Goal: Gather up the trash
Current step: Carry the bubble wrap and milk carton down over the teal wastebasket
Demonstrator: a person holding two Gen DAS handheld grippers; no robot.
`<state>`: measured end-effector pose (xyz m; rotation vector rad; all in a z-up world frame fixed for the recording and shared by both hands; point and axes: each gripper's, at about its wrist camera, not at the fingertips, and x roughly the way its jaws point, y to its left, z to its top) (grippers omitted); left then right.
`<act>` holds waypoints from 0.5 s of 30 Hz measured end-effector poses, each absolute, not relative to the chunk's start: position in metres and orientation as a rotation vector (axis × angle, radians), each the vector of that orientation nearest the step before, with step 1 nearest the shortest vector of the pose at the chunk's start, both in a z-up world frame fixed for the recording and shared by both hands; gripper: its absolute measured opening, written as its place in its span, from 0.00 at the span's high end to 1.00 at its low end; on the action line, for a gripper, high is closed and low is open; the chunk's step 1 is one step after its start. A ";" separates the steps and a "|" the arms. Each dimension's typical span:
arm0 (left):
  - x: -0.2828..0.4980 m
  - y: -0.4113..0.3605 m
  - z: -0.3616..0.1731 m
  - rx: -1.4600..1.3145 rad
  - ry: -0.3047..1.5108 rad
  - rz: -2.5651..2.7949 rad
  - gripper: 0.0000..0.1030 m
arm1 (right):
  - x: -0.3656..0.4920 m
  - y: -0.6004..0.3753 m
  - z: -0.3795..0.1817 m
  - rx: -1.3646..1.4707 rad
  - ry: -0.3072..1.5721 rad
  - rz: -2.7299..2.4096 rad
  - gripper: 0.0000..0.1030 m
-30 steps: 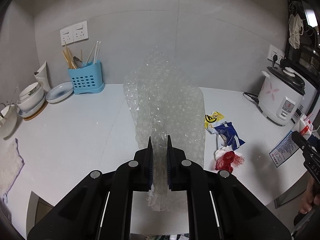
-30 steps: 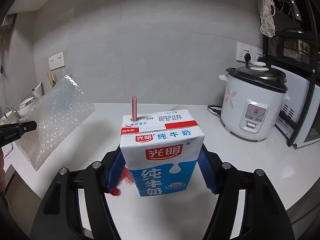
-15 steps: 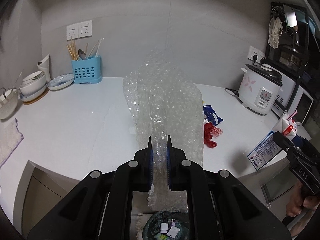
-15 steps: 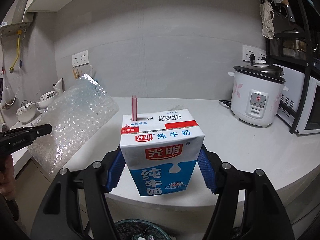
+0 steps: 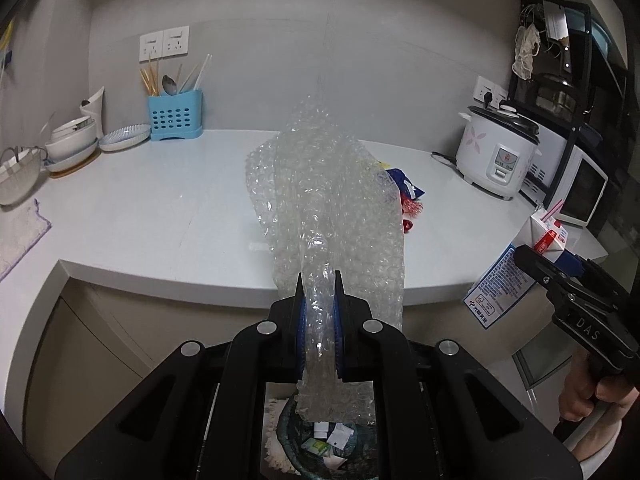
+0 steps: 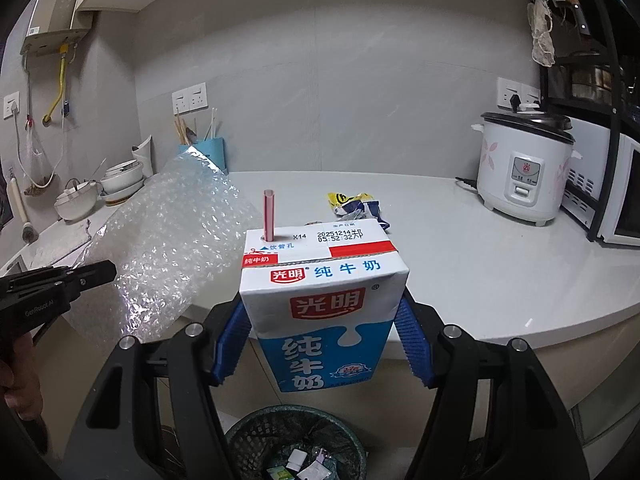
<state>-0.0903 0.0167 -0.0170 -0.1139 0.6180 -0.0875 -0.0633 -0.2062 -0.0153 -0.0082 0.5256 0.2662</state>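
My left gripper (image 5: 318, 278) is shut on a crumpled sheet of clear bubble wrap (image 5: 328, 200), which stands up in front of the counter edge. Its lower end hangs over a dark mesh trash bin (image 5: 286, 432) with scraps inside. My right gripper (image 6: 320, 308) is shut on a blue-and-white milk carton (image 6: 324, 300) with a pink straw (image 6: 268, 216); its blue pads press both sides. The carton hangs above the same bin (image 6: 256, 436). Each gripper shows in the other view: the left gripper (image 6: 108, 270) with the bubble wrap (image 6: 172, 240), the right gripper (image 5: 560, 276) with the carton (image 5: 504, 284).
Yellow and blue snack wrappers (image 6: 356, 206) and a red scrap (image 5: 412, 208) lie on the white counter (image 5: 160, 208). A rice cooker (image 6: 524, 168) and a microwave (image 5: 580, 188) stand at the right. Bowls (image 5: 72, 140) and a blue utensil holder (image 5: 174, 116) stand at the back left.
Both grippers have drawn back from the counter and sunk lower, still holding the bubble wrap and the carton. The trash bin has come into view below them.
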 end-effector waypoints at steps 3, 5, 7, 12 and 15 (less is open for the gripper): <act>-0.103 0.016 -0.026 -0.115 0.626 -0.091 0.91 | -0.073 -0.206 -0.025 -0.010 0.538 0.268 0.39; -0.112 0.015 -0.034 -0.114 0.636 -0.097 0.91 | -0.079 -0.207 -0.034 -0.004 0.553 0.272 0.39; -0.121 0.013 -0.041 -0.113 0.643 -0.100 0.91 | -0.085 -0.207 -0.041 -0.001 0.566 0.275 0.39; -0.140 0.008 -0.062 -0.102 0.672 -0.105 0.91 | -0.100 -0.208 -0.057 0.005 0.591 0.277 0.39; -0.147 0.006 -0.076 -0.104 0.702 -0.119 0.91 | -0.108 -0.208 -0.066 0.010 0.604 0.277 0.39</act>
